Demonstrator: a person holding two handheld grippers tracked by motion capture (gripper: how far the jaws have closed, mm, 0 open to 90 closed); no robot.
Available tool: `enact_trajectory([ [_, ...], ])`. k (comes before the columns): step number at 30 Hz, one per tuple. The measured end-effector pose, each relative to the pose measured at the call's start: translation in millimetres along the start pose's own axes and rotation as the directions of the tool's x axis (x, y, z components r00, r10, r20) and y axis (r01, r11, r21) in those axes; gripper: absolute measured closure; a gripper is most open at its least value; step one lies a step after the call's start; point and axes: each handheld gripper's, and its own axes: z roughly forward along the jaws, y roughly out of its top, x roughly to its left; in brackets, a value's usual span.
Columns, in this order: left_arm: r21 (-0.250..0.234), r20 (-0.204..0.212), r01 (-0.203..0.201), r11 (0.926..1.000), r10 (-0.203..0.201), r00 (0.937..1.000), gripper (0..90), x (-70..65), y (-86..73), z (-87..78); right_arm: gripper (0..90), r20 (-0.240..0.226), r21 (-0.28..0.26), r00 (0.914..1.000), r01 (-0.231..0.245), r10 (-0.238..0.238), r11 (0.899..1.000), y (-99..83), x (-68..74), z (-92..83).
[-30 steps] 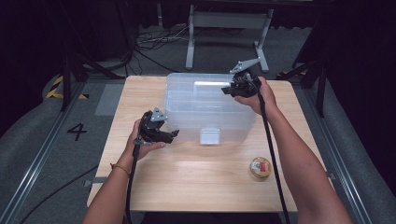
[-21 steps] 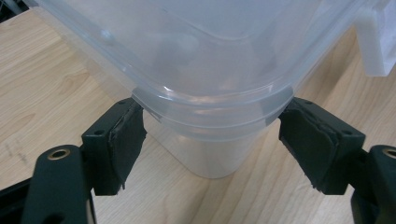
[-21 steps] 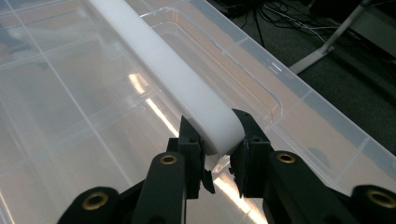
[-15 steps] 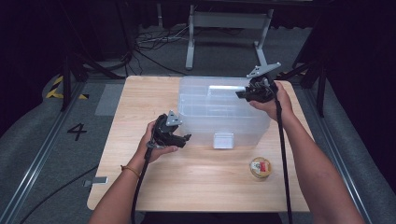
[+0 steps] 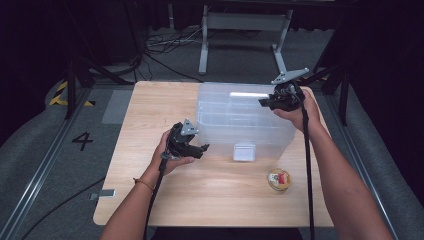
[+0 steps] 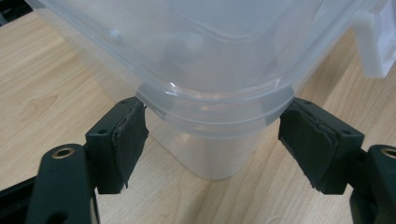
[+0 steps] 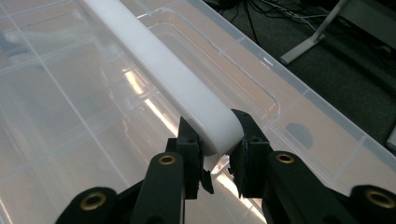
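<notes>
Two grippers were on the clear plastic bin [image 5: 245,120], which sat toward 1 o'clock on the wooden tabletop [image 5: 150,105]. The right gripper [image 7: 215,154] pinched the white handle [image 7: 163,70] on its lid; the left gripper [image 6: 212,140] sat spread around a lower corner. A small round jar [image 5: 278,179] stood at 5 o'clock. Cables littered the grey floor [image 5: 165,45] at 12.

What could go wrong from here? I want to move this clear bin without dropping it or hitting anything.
1. The right gripper pinches only the end of the white handle; a lift could twist it out.
2. The left gripper is open around the bin corner, so that side has no grip.
3. A sliding bin could strike the small jar.
</notes>
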Motion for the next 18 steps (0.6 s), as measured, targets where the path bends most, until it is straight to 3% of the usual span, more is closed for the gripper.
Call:
enact_trajectory([
  [7, -0.011, 0.019, -0.004, 0.9999, 0.004, 0.9998, 26.6, 4.1, -3.9, -7.7, 75.6, 0.002, 0.023, 0.9995, -0.030, 0.030, 0.999, 10.7, -4.3, -2.2],
  [12, -0.023, 0.003, -0.029, 0.9993, 0.029, 0.9996, 29.4, 5.0, -8.9, -18.5, 75.3, -0.002, 0.042, 0.9988, -0.048, 0.048, 0.998, 15.4, -8.5, -2.0],
  [16, -0.058, -0.001, -0.026, 0.9980, 0.026, 0.9997, 33.9, 5.9, -10.1, -28.7, 75.1, -0.004, 0.061, 0.9980, -0.063, 0.063, 0.996, 20.8, -10.7, -2.3],
  [18, -0.088, 0.023, -0.008, 0.9961, 0.010, 0.9997, 35.4, 6.2, -8.3, -32.7, 75.0, -0.004, 0.070, 0.9975, -0.070, 0.070, 0.995, 23.4, -13.2, -2.2],
])
